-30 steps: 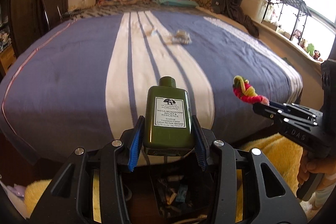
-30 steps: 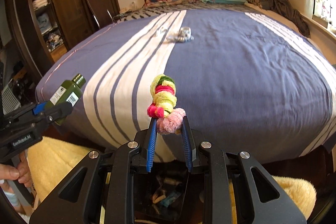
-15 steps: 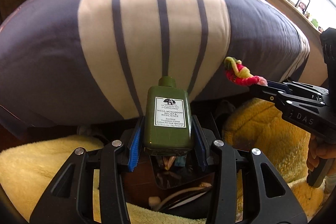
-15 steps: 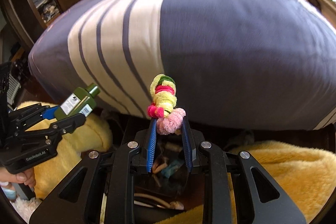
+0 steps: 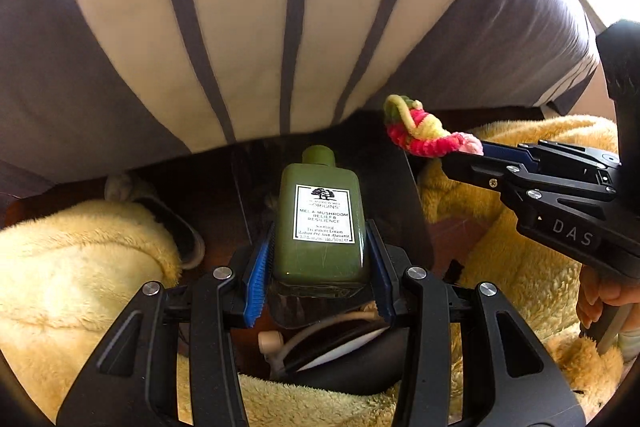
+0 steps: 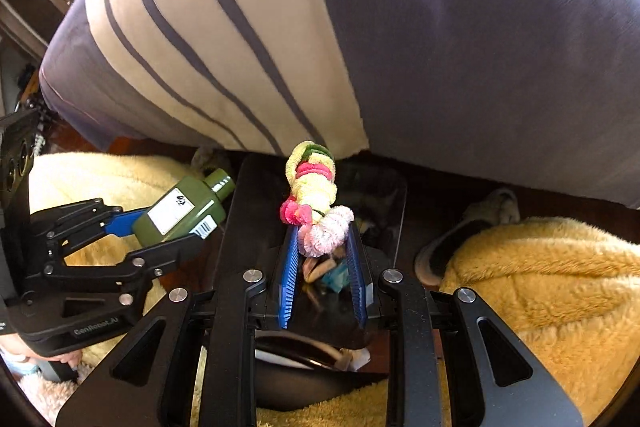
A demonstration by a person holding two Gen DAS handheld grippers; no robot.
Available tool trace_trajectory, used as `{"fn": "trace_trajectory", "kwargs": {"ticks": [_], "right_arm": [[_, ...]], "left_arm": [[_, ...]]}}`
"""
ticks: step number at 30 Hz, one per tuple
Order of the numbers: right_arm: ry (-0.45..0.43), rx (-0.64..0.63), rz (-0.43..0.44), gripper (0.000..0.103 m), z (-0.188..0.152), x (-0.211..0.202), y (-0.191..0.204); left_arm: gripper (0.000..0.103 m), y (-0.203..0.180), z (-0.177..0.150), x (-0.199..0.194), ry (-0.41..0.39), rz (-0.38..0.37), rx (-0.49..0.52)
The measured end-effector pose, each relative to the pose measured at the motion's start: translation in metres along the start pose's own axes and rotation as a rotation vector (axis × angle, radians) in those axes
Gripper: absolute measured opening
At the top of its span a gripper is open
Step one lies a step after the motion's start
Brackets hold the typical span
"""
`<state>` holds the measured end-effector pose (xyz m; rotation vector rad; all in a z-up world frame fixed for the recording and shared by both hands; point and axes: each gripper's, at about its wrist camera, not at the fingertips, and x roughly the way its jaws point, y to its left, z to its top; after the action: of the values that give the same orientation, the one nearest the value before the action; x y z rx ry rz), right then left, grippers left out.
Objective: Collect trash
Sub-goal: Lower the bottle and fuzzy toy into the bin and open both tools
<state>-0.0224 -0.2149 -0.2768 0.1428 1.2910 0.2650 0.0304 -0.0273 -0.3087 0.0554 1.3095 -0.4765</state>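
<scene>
Both tools tipped down from the bed [image 5: 280, 7] toward the bin [image 6: 248, 219]: left tool [image 5: 320, 259] gripped the bottle [image 5: 322, 227], right tool [image 6: 323, 255] clamped the chenille toy [image 6: 312, 195]. Drop looked next.

left gripper [image 5: 318, 279]: black frame, blue ribbed jaws, silver screws | right gripper [image 6: 324, 259]: same, "DAS" lettering

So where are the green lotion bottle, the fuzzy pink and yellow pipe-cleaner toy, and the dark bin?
Green lotion bottle [image 5: 320, 227]: left wrist view, its white label.
Fuzzy pink and yellow pipe-cleaner toy [image 6: 312, 187]: right wrist view, yellow middle.
Dark bin [image 6: 256, 219]: right wrist view, left wall.
</scene>
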Motion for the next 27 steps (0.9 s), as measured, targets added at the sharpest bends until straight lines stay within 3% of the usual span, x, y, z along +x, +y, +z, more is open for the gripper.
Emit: {"fn": "trace_trajectory", "kwargs": {"ticks": [5,13,16,18,20,22,27], "right_arm": [[0.036,-0.004,-0.006,0.024,0.001,0.01,0.004],[0.034,0.005,-0.018,0.026,0.013,0.013,-0.001],[0.029,0.005,-0.015,0.027,0.011,0.011,-0.003],[0.022,0.012,-0.018,0.034,0.011,0.008,-0.003],[0.007,0.019,-0.025,0.051,0.012,0.004,-0.004],[-0.008,0.024,-0.032,0.054,0.013,-0.001,-0.005],[-0.085,0.05,-0.071,0.078,0.019,-0.026,-0.013]], "left_arm": [[0.041,-0.001,-0.002,0.016,0.053,-0.006,0.007],[0.041,-0.002,-0.003,0.016,0.064,0.001,0.004],[0.047,0.002,-0.003,0.016,0.06,0.0,-0.011],[0.053,0.003,-0.002,0.012,0.047,0.007,-0.014],[0.06,0.003,-0.001,0.007,0.029,0.02,-0.013],[0.066,0.002,0.001,0.0,0.008,0.039,-0.01],[0.084,0.001,0.007,-0.023,-0.058,0.083,0.0]]}}
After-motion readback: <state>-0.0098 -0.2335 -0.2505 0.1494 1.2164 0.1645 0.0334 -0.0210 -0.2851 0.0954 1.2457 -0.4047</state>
